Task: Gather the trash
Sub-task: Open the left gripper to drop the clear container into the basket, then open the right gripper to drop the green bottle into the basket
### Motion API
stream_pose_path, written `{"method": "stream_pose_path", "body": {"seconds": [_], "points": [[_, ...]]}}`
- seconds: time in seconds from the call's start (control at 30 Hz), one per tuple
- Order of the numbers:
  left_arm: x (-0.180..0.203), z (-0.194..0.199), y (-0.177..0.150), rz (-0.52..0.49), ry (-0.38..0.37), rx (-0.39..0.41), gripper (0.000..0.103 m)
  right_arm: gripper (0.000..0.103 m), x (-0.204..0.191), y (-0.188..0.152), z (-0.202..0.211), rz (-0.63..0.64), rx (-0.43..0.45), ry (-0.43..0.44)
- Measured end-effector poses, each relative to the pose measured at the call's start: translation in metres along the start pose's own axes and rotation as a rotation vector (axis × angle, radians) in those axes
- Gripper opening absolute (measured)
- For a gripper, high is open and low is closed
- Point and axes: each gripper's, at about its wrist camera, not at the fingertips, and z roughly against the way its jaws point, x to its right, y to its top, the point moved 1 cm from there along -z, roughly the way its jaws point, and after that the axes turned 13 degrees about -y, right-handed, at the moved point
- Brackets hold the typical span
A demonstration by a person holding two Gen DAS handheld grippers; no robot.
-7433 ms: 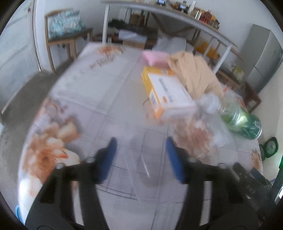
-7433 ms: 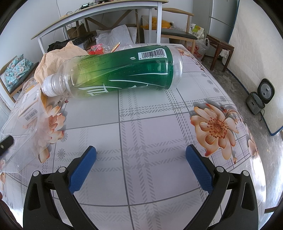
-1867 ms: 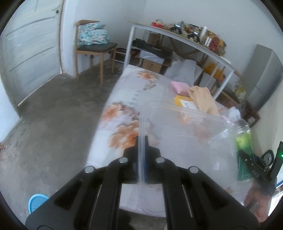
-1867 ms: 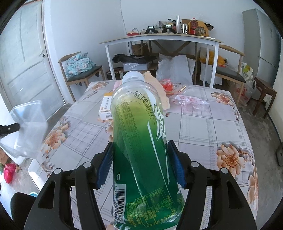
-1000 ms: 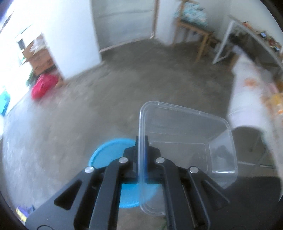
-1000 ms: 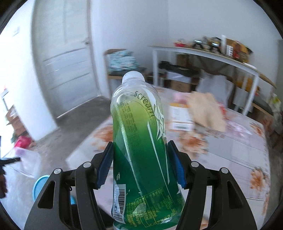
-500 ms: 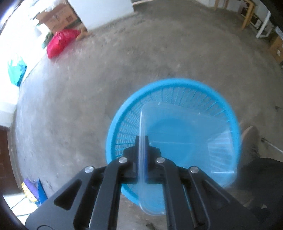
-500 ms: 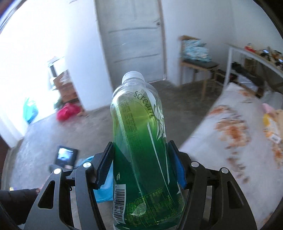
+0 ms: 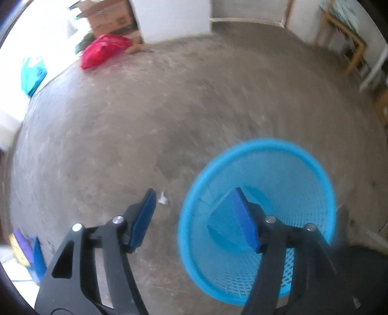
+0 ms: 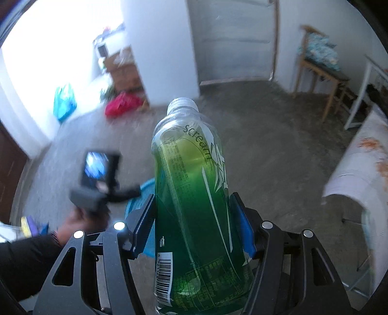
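In the left wrist view, a yellow and purple thing (image 9: 23, 247) lies blurred at the lower left edge on the grey floor (image 9: 169, 109); what it is cannot be told. At the upper left a teal bag (image 9: 32, 75) sits by the bright doorway, with a red bag (image 9: 104, 49) and a cardboard box (image 9: 109, 14) further along the top. At the lower centre the left gripper (image 9: 194, 218) points steeply down; its jaws are opening, and nothing is between its blue pads (image 9: 144, 218). A small white scrap (image 9: 163, 198) lies on the floor just beyond the left pad. Right of centre the blue mesh basket (image 9: 322, 174) stands on the floor, seen from above; the right pad overlaps its mouth. Faint edges low inside it may be a clear container, but blur keeps me from telling. In the right wrist view, a dark sleeve (image 10: 26, 256) and hand (image 10: 77, 220) at the lower left hold the left gripper's handle, whose camera screen (image 10: 95, 166) glows blue; a sliver of the basket (image 10: 145, 191) shows behind it. At the centre the right gripper (image 10: 192, 223) is clenched on the green bottle (image 10: 191, 193), pads pressing its sides, white cap pointing away to the frame's top. The bottle looks empty, green only by its label. At the right edge the flowered tablecloth (image 10: 359, 164) hangs, with a wooden chair (image 10: 317, 72) at the upper right.
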Motion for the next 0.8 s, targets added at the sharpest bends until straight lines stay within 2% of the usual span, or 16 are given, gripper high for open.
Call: {"method": "stream_pose_path", "body": {"seconds": [0.17, 0.3, 0.47, 0.63, 0.7, 0.77, 0.8], "points": [[-0.028, 0.028, 0.008, 0.068, -0.041, 0.085, 0.062, 0.06, -0.03, -0.001, -0.06, 0.011, -0.12, 0.03], [-0.044, 0.034, 0.008, 0.13, -0.08, 0.103, 0.062, 0.06, -0.063, 0.002, -0.106, 0.027, -0.215, 0.059], [-0.063, 0.024, 0.004, 0.167, -0.106, 0.088, 0.061, 0.06, -0.084, -0.001, -0.144, 0.019, -0.212, 0.063], [-0.078, 0.027, 0.004, 0.189, -0.106, 0.088, 0.062, 0.061, -0.097, -0.023, -0.177, 0.032, -0.277, 0.073], [-0.082, 0.028, 0.005, 0.208, -0.116, 0.089, 0.062, 0.07, -0.095, -0.026, -0.185, 0.016, -0.285, 0.069], [-0.084, 0.029, 0.007, 0.217, -0.12, 0.088, 0.061, 0.097, -0.094, -0.024, -0.189, -0.013, -0.28, 0.075], [-0.083, 0.03, 0.008, 0.214, -0.123, 0.09, 0.062, 0.097, -0.091, -0.025, -0.19, -0.025, -0.28, 0.073]]}}
